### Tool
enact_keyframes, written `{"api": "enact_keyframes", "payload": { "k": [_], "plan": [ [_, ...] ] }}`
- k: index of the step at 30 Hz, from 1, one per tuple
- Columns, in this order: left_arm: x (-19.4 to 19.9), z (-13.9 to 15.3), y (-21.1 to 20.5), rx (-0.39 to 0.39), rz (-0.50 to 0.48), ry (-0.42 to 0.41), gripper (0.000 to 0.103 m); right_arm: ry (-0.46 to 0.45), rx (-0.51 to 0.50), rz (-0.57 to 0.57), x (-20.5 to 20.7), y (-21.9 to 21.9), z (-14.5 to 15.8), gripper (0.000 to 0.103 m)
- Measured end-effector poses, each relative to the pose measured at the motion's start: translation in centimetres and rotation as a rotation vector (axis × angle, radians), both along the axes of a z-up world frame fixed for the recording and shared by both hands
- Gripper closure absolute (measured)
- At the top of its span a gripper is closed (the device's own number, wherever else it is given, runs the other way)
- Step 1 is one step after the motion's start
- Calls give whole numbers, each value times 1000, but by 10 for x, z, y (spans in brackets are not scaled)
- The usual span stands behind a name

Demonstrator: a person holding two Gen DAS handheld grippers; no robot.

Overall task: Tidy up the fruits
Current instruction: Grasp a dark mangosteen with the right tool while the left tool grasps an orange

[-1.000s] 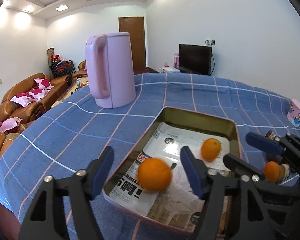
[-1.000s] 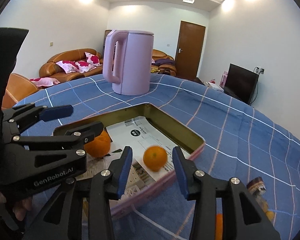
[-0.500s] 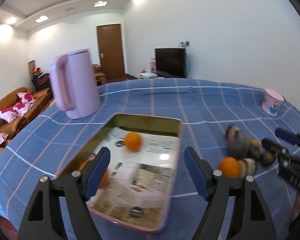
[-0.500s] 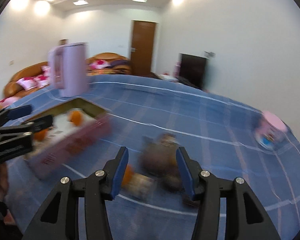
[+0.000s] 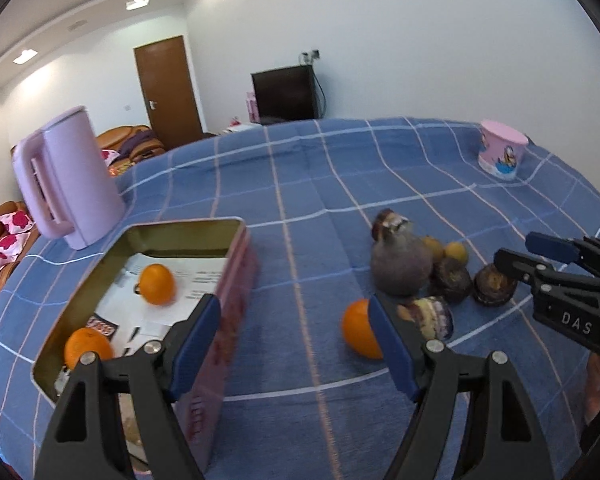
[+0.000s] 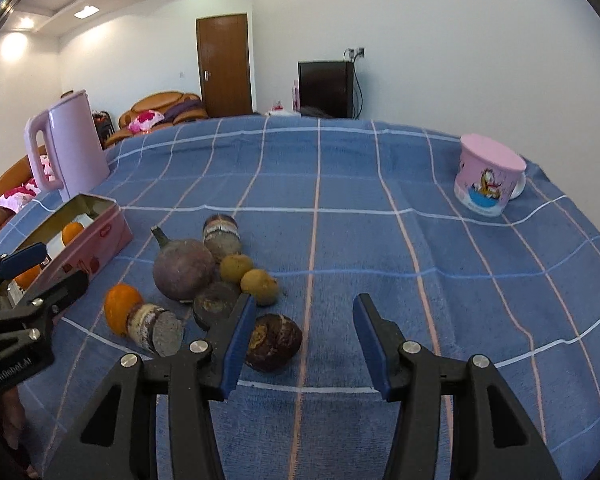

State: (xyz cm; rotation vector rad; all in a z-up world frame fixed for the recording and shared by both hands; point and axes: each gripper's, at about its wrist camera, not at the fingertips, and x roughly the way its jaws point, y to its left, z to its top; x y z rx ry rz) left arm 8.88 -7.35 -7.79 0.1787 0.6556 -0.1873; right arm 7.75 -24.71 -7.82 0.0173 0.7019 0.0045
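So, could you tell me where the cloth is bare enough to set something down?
Bare cloth lies between the tin and the loose orange, and from the fruit pile across to the pink cup. The pile itself is crowded.

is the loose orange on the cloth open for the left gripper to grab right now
Probably yes. The left gripper is open and empty, and the orange lies just beyond its right finger on bare cloth; only the cut fruit piece crowds its far side.

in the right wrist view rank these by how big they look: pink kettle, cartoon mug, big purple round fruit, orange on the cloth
Largest to smallest as they appear:
1. pink kettle
2. cartoon mug
3. big purple round fruit
4. orange on the cloth, partly hidden

The mug and the purple fruit look close in size, and they lie at different depths, so that order is unsure.
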Motion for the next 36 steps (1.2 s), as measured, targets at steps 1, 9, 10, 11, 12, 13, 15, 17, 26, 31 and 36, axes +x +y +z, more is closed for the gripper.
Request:
{"api": "enact_keyframes", "payload": {
  "k": [1, 9, 10, 11, 12, 13, 15, 17, 26, 31, 36],
  "plan": [
    [1, -2, -2, 2, -8, 8, 25, 5, 4, 1, 0, -1, -2, 51],
    [12, -13, -10, -21, -62, 96, 23, 93, 70, 78, 12, -2, -13, 53],
    [14, -14, -11, -25, -66, 107, 23, 105, 81, 85, 13, -2, -15, 54],
    [15, -14, -12, -27, -70, 111, 24, 116, 94, 99, 15, -2, -17, 55],
    [15, -14, -15, -22, -76, 112, 25, 123, 100, 107, 15, -2, -18, 56],
    [15, -14, -17, -18, -79, 114, 25, 132, 103, 115, 16, -1, -19, 56],
    [17, -16, -18, -27, -85, 127, 25, 139, 104, 122, 17, 0, -20, 62],
    [20, -17, -19, -43, -97, 147, 25, 139, 106, 128, 17, 1, -20, 64],
    [15, -18, -33, -67, -188, 176, 65, 133, 82, 147, 16, 6, -19, 73],
    [13, -17, -31, -78, -187, 167, 72, 118, 82, 137, 15, 4, -17, 75],
    [13, -14, -23, -102, -158, 154, 73, 85, 73, 126, 10, 5, -13, 75]
  ]
}}
